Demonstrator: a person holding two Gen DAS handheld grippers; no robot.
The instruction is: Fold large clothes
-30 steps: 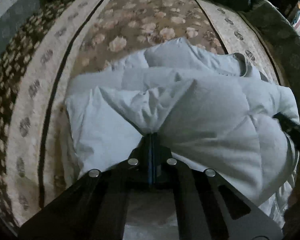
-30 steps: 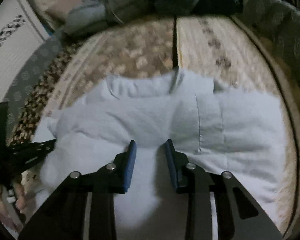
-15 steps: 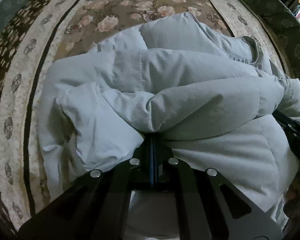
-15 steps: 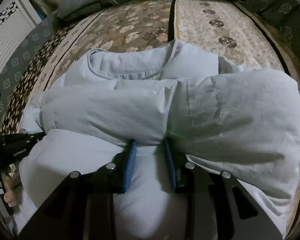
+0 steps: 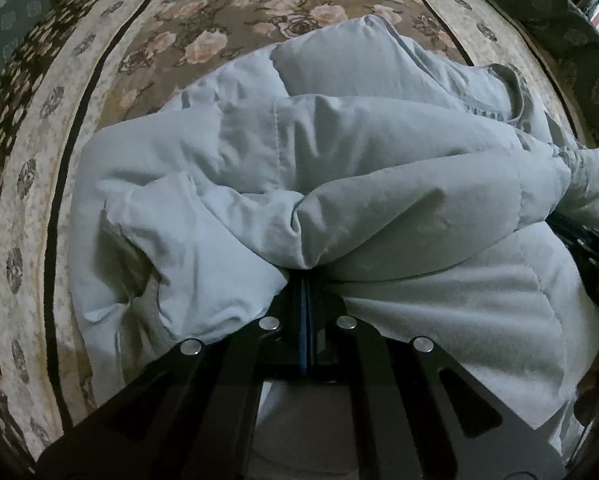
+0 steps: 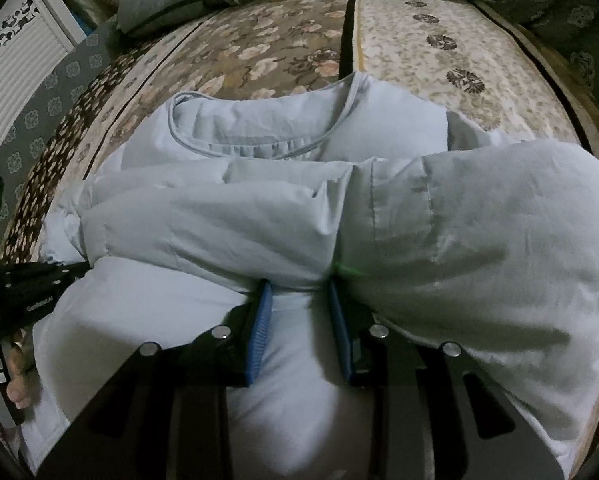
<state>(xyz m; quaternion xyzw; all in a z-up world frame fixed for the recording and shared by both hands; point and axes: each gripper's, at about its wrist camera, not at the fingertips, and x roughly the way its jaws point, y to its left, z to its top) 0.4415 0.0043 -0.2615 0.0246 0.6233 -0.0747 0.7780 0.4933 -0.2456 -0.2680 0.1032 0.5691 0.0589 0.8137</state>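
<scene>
Pale blue padded garment (image 5: 339,184) half folded mid-frame; left gripper (image 5: 305,280) and right gripper (image 6: 299,300) both clenched on its folded-over edge; laying down left.

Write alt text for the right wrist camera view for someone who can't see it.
The right gripper pinches a thick fold of a pale blue padded garment, laid over itself on a floral bedspread. The garment's neckline faces away; the left gripper grips its left edge.
</scene>
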